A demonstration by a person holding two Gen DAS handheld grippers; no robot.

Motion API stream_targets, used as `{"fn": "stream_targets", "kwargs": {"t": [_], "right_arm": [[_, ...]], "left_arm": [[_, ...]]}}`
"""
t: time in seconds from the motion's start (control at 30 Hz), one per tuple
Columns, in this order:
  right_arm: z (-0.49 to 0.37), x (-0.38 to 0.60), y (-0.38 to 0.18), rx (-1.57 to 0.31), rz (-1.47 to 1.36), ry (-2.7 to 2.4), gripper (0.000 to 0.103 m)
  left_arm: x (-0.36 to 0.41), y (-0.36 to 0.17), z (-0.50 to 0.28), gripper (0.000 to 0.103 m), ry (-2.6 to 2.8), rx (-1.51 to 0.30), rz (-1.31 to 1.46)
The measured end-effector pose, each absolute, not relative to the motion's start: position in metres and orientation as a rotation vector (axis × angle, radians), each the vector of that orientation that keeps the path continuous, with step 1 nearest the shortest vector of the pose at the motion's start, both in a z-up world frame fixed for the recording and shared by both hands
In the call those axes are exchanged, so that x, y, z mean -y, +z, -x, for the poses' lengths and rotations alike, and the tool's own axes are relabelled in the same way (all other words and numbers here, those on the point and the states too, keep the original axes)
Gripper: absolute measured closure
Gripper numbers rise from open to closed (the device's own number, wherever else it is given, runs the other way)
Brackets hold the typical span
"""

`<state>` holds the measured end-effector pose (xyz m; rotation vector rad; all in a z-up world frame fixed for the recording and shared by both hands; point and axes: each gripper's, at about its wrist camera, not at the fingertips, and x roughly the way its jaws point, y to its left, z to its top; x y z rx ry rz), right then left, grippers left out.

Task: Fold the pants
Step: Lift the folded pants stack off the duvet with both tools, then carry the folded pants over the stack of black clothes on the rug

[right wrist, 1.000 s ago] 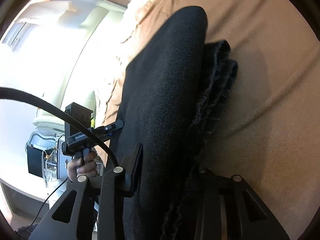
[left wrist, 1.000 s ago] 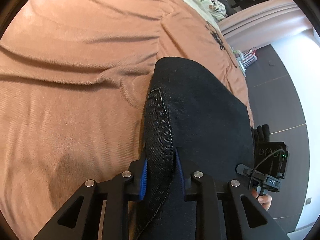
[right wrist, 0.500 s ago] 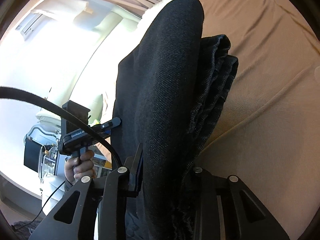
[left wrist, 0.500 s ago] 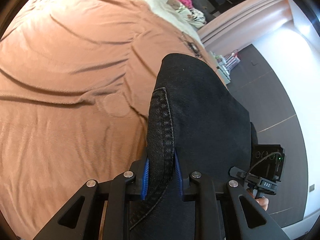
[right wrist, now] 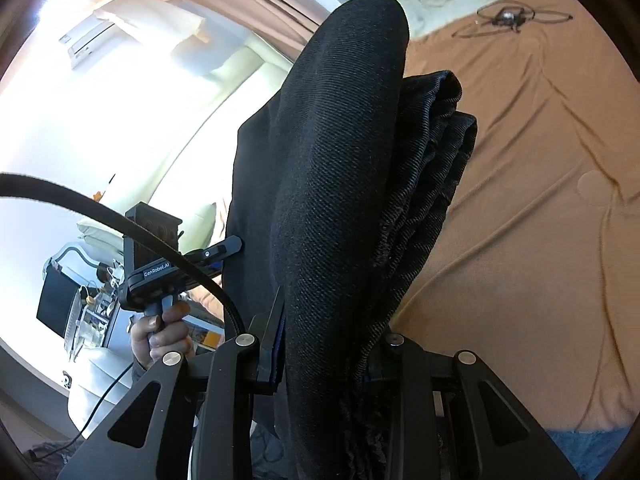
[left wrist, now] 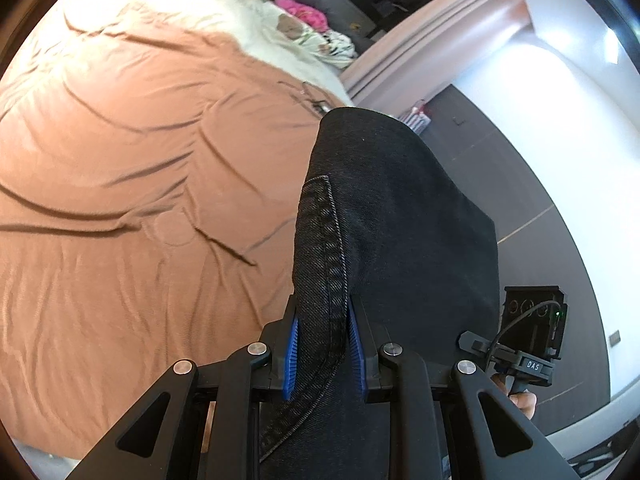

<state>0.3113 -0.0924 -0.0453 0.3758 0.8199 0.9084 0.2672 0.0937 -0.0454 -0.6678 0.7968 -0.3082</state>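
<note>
The blue fingers (left wrist: 291, 354) of the left gripper (left wrist: 324, 354) are squeezed tight on a thick seam of the black pants (left wrist: 400, 216), and the right gripper (right wrist: 328, 344) pinches another bunch of the same pants, so both hold cloth. The pants hang in the air above the brown bed cover (left wrist: 120, 184), not touching it. A second ago the bed filled more of the left view and the pants sat closer to it; now they are higher, so the folded pants have been picked up, likely to be carried or laid down again. Both grippers tip down toward the bed, side by side. A hand (right wrist: 160, 334) grips the left handle, off the bed's edge.
</note>
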Motion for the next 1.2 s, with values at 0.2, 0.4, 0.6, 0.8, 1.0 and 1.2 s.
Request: {"fn": "stream_targets", "kwargs": {"t": [0.2,0.4,0.6,0.8,1.0,1.2], "right_arm": [[-0.295,0.106,-0.037,-0.769,-0.354,0.9,0.078],[-0.278,0.125,-0.025,-0.729,-0.316,0.885,0.078],[-0.264,0.139,-0.017,-0.67,-0.303,0.867,0.078],[-0.254,0.151,-0.02,-0.603,-0.313,0.873,0.078],[-0.269,0.171,-0.034,-0.591,-0.324,0.892,0.078],[-0.294,0.209,-0.037,-0.55,-0.345,0.87,0.078]], "left_arm": [[-0.079,-0.022,-0.243,0.079,-0.337,-0.754,0.646],[-0.059,0.005,-0.219,0.079,-0.369,-0.713,0.61],[-0.039,0.03,-0.194,0.079,-0.393,-0.667,0.577],[-0.018,0.048,-0.168,0.079,-0.41,-0.618,0.536],[0.005,0.057,-0.164,0.079,-0.404,-0.617,0.501],[0.038,0.065,-0.182,0.079,-0.441,-0.621,0.472]]}}
